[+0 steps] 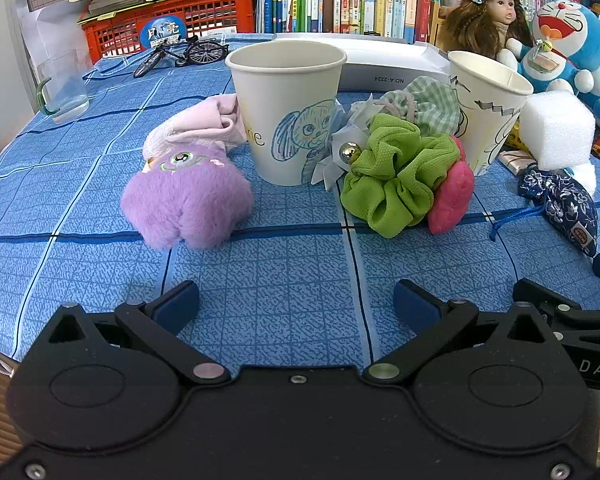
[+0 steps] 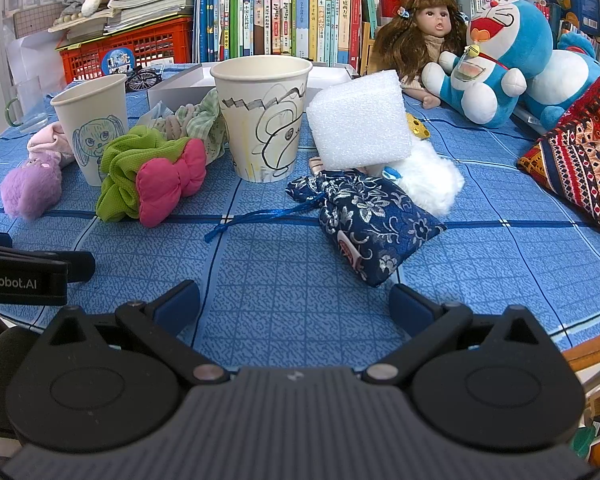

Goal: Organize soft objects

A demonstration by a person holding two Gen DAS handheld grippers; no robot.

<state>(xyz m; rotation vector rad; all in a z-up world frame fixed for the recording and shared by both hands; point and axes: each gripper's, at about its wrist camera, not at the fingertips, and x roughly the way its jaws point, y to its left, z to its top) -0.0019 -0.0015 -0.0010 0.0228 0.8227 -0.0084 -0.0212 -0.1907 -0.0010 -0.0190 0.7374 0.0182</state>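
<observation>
Two paper cups stand on the blue cloth: one with a blue dog drawing (image 1: 286, 112) (image 2: 92, 128) and one with a black line drawing (image 1: 486, 108) (image 2: 262, 116). Soft things lie around them: a purple plush (image 1: 186, 200) (image 2: 30, 190), a pink cloth (image 1: 204, 124), a green scrunchie (image 1: 396, 174) (image 2: 122, 172), a pink bow (image 1: 452, 196) (image 2: 170, 180), a checked green scrunchie (image 1: 428, 102), a navy floral pouch (image 2: 370, 216) (image 1: 564, 204), a white foam block (image 2: 358, 120) (image 1: 558, 130) and a white fluffy toy (image 2: 430, 180). My left gripper (image 1: 296, 304) and right gripper (image 2: 294, 304) are open and empty, near the front.
A doll (image 2: 424, 36), Doraemon plush (image 2: 496, 60), patterned cushion (image 2: 580, 160), white box (image 1: 384, 64), toy bicycle (image 1: 180, 56), glass mug (image 1: 62, 88), red crate (image 1: 172, 16) and books line the back. The left gripper's side shows in the right wrist view (image 2: 24, 276).
</observation>
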